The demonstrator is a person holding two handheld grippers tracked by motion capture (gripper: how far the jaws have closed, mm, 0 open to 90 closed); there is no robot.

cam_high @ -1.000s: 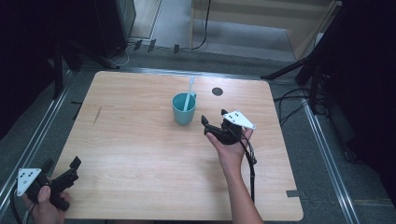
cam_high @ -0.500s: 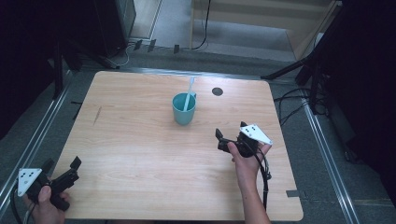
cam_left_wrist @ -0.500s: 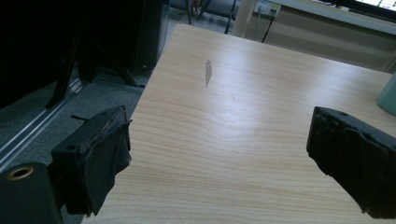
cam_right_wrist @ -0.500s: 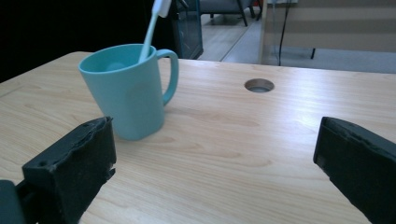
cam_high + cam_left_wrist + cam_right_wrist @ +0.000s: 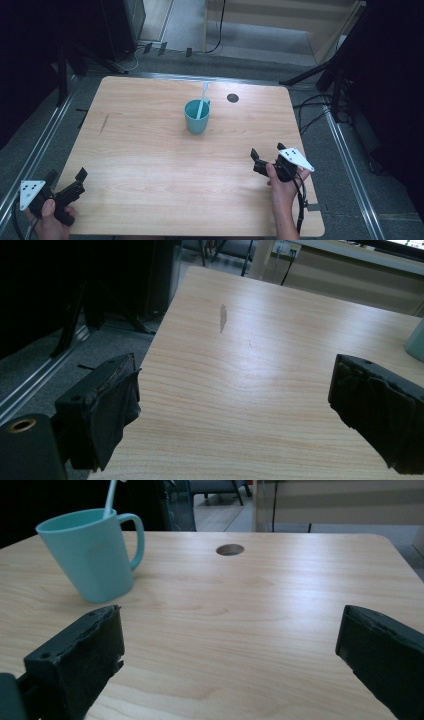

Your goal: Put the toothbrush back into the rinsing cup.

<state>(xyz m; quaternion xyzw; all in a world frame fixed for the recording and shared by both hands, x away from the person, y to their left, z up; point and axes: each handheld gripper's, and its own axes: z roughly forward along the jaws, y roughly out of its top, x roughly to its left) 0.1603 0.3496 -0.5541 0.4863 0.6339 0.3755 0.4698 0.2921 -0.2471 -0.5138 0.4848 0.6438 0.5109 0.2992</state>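
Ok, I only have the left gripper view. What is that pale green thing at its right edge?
Observer: A teal mug, upright near the middle of the table.
Operator: Anything in it?
Observer: A slim pale utensil stands in it, leaning on the rim. I cannot tell what kind.
Operator: Where is the right tool?
Observer: The right tool is near the table's right edge, well apart from the mug. Its jaws have just been opening and nothing is between them.
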